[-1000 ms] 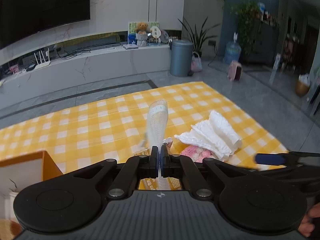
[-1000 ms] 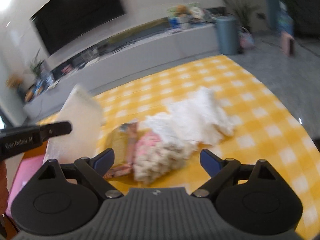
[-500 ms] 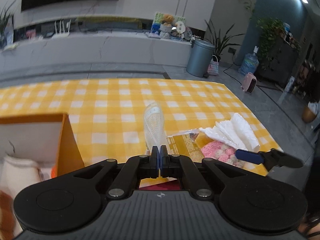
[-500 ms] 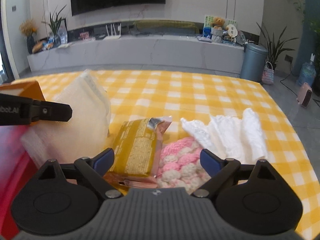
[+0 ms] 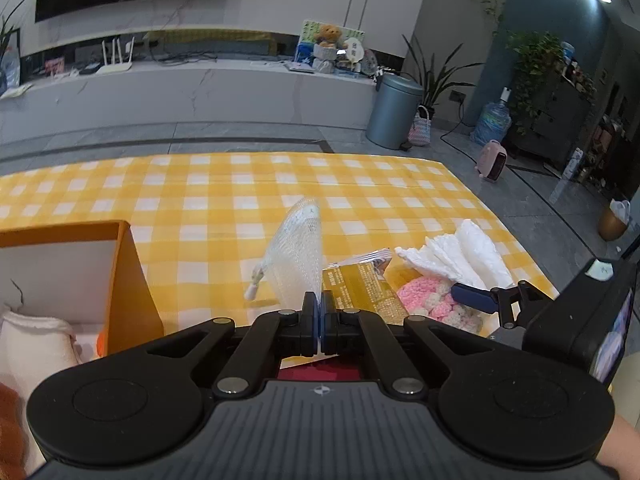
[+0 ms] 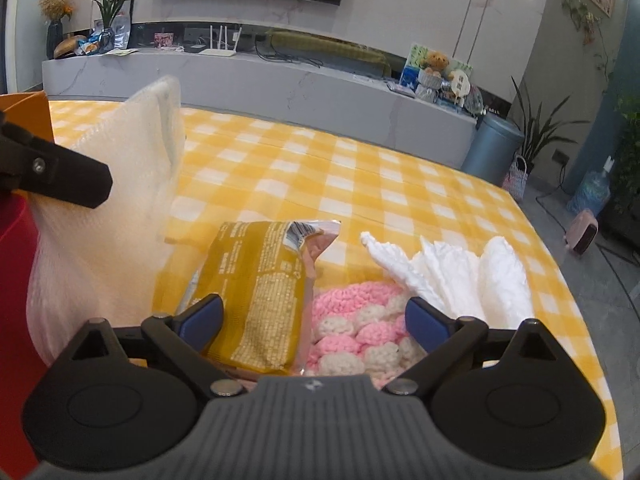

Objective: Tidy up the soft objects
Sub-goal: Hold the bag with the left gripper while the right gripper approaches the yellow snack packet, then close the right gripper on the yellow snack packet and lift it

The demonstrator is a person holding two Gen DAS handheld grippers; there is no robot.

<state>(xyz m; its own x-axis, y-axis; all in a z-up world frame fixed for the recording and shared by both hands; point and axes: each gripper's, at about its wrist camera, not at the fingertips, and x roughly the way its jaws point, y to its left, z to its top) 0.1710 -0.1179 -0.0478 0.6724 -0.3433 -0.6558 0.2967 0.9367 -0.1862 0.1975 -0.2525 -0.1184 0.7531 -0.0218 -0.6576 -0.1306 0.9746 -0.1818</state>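
Note:
My left gripper [image 5: 319,312] is shut on a white mesh foam sleeve [image 5: 298,254], held upright above the yellow checked cloth; the sleeve also shows in the right wrist view [image 6: 104,216]. My right gripper [image 6: 312,316] is open, its jaws straddling a yellow snack packet [image 6: 260,280] and a pink-and-white crocheted piece [image 6: 356,320]. A white crumpled cloth [image 6: 460,272] lies just right of them. These also show in the left wrist view: packet [image 5: 360,284], crocheted piece [image 5: 428,300], white cloth [image 5: 464,252].
An orange box [image 5: 128,280] with a white inside stands at the left and holds a white soft item [image 5: 36,344]. A red surface [image 6: 16,320] lies at the left. The table's right edge [image 5: 520,240] drops to the floor.
Both grippers have moved forward and lower over the items. The right gripper's open jaws now straddle the packet and the crocheted piece. The left stays shut on the sleeve.

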